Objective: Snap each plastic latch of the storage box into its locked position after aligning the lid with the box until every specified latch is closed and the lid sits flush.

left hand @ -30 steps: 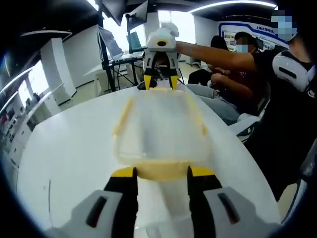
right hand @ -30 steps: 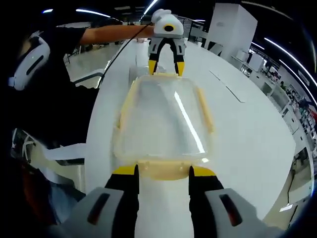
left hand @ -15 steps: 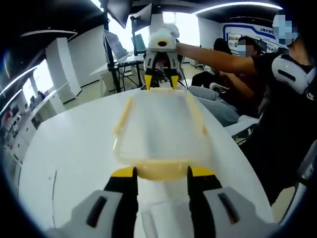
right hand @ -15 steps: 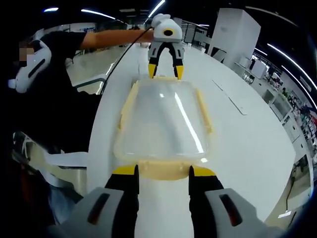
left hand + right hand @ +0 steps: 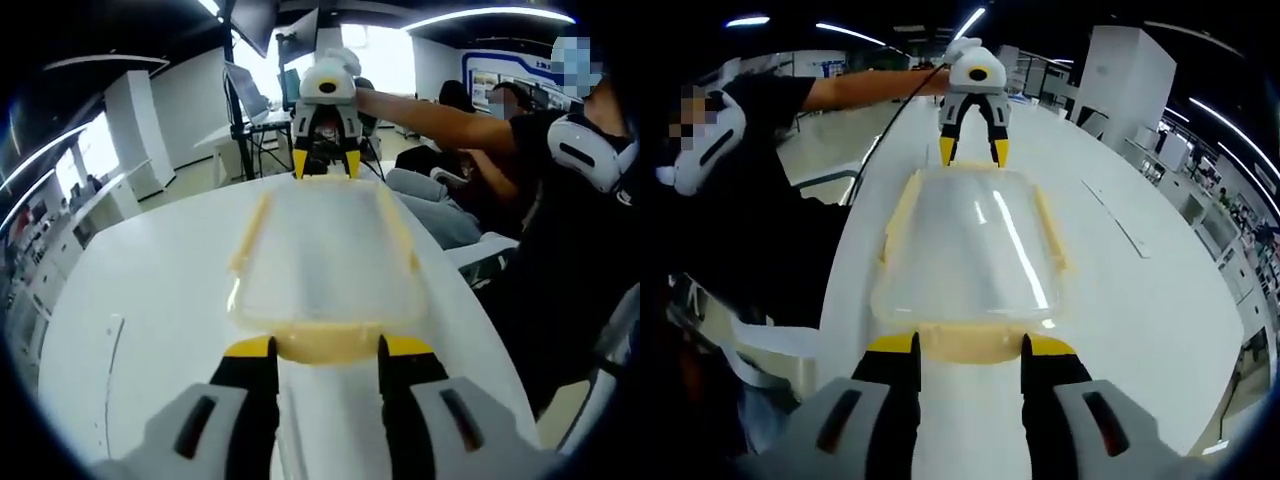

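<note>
I see the white table point(image 5: 130, 320) running away from my jaws in both views, its rim curving off to either side with plenty of bare top flanking the work. The storage box point(image 5: 325, 262) lies lengthwise straight ahead of the left gripper point(image 5: 325, 348), and in the right gripper view the same storage box point(image 5: 965, 258) lies straight ahead of the right gripper point(image 5: 968, 346), so I have one gripper at each short end. Its clear lid point(image 5: 970, 250) sits on top, framed by pale yellow latches along the long edges. The near end latch point(image 5: 328, 342) lies between the left jaws, which stand parted about the latch's width; I cannot tell whether they press on it. The right jaws stand the same way about their own end latch point(image 5: 970, 342). In the left gripper view the right gripper point(image 5: 325, 165) shows at the box's far end, jaws apart at that rim. A person's arm point(image 5: 440, 112) reaches to it from the right, and seated people sit beyond the table edge.
</note>
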### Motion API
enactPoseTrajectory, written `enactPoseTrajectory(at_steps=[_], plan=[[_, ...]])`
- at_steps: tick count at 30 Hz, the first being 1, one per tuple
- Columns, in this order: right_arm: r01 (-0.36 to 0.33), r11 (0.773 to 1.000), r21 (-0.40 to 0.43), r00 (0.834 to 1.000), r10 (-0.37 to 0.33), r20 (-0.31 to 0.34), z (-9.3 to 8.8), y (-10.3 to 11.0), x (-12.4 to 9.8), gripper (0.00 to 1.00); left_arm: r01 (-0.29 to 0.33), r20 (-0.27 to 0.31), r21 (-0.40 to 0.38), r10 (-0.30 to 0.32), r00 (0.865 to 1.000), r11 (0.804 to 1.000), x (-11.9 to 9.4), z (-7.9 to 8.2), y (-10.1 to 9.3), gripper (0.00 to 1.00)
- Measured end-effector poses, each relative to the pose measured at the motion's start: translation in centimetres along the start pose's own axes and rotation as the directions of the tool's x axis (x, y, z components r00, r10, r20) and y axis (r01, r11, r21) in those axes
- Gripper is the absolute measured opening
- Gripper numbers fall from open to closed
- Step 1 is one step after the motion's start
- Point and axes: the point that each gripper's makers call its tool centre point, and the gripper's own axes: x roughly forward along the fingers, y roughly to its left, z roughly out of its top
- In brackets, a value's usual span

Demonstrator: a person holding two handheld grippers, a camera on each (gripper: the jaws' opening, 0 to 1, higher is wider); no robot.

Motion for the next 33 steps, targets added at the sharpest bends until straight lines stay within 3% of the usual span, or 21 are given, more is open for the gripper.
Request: enactPoseTrajectory(at_steps=[15, 33], plan=[[-0.014, 0.999, -0.045, 1.0, 0.015, 0.018, 3.2, 0.1, 2.7, 0.37, -0.024, -0.015, -0.034, 0.024, 1.0, 0.999, -3.1, -2.3, -0.1, 0.37], [-0.041, 0.997, -0.061, 0.999, 0.042, 0.009, 4.9, -1.0, 5.4, 0.37, -0.038, 0.005, -0.068, 0.038, 0.999, 0.997, -5.2, -5.4, -0.3, 0.37]])
